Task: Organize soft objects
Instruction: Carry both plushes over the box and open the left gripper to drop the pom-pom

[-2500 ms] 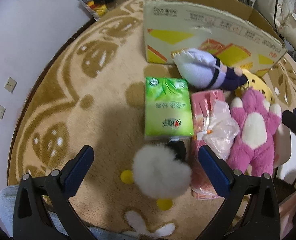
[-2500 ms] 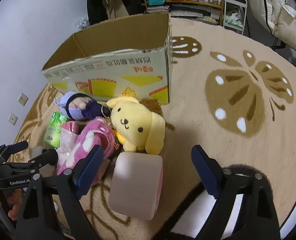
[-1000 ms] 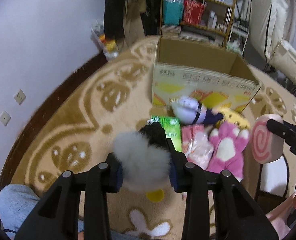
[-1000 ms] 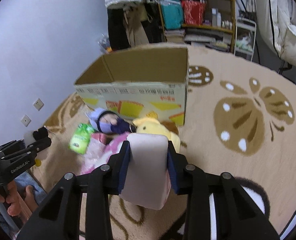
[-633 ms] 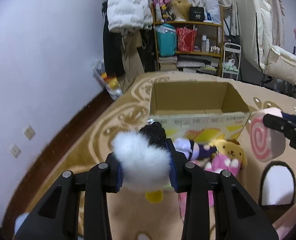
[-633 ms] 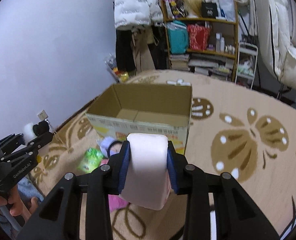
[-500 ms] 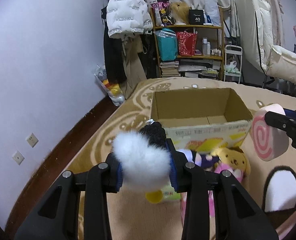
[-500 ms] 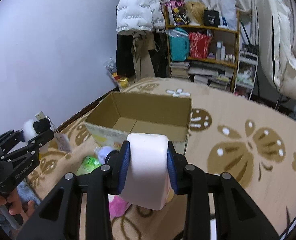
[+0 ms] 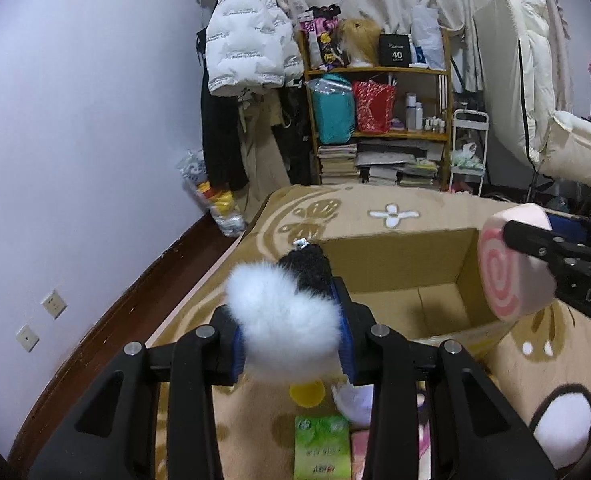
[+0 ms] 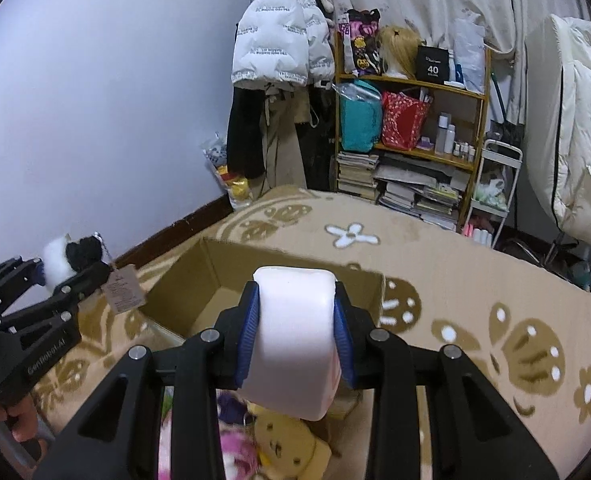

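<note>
Plush toys are being carried toward an open brown cardboard box (image 9: 399,264) sitting on a tan carpet with brown butterfly and white flower patterns (image 10: 475,272). The left gripper (image 9: 289,334) is clamping a fluffy white-and-black plush toy (image 9: 285,316) between its blue pads, the white pom-pom body nearest the camera and the black knitted part pointing away toward the box, so the toy's long axis is running along the fingers. A paper tag (image 10: 121,290) is hanging from the toy in the right wrist view. The right gripper (image 10: 297,334) is squeezing a pale pink cylindrical plush cushion with a pink spiral end face (image 10: 295,340); its long axis is lying crosswise between the pads, and in the left wrist view its spiral face (image 9: 499,276) is turning toward the left gripper. Both toys are hanging in the air at the near side of the box, whose flaps are standing open and whose floor is showing bare cardboard. Below the grippers, a green tissue packet (image 9: 321,446), a yellow plush dog (image 10: 291,446) and a bright pink plush (image 10: 231,456) are lying on the carpet just in front of the box. A wooden shelf stacked with books and bags (image 9: 379,120) and a white puffer jacket (image 9: 247,48) are standing against the far wall.
</note>
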`<state>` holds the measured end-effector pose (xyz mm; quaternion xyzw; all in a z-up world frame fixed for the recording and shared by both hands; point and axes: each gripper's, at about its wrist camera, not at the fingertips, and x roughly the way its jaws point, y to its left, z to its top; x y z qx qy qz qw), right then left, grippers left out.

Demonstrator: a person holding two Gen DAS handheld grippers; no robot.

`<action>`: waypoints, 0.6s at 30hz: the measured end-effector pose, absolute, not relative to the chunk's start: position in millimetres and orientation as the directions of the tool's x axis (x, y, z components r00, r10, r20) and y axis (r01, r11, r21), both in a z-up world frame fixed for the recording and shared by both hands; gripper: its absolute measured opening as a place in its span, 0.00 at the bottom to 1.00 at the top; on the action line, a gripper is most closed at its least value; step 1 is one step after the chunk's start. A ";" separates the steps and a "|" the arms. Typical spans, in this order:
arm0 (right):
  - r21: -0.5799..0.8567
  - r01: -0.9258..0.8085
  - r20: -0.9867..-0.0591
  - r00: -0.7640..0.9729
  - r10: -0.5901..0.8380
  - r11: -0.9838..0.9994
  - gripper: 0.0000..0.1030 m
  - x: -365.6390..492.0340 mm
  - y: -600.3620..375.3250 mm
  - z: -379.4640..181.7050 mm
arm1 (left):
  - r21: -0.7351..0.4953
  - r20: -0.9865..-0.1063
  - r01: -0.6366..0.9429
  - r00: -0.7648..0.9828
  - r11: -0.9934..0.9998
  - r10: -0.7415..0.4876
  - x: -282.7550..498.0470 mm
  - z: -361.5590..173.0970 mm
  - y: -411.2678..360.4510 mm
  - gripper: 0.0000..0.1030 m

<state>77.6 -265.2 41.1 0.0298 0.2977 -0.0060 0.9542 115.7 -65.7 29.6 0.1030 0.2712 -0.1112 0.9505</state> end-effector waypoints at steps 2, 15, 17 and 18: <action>0.073 0.023 -0.563 0.826 0.023 0.997 0.36 87.8 -267.3 41.6 | 0.128 -0.534 0.279 0.828 0.952 -0.171 125.7 31.0 -70.7 0.34; 0.068 0.002 -0.569 0.822 0.037 0.998 0.38 127.8 -274.3 11.9 | 0.141 -0.605 0.329 0.775 0.934 -0.182 178.0 -4.3 -103.8 0.34; 0.083 0.000 -0.582 0.812 0.049 0.997 0.38 131.5 -278.2 3.2 | 0.141 -0.626 0.335 0.759 0.932 -0.179 181.6 -13.1 -106.7 0.35; 0.086 0.000 -0.588 0.807 0.051 0.996 0.38 133.3 -279.0 -1.2 | 0.144 -0.631 0.338 0.755 0.930 -0.176 182.9 -16.5 -108.6 0.35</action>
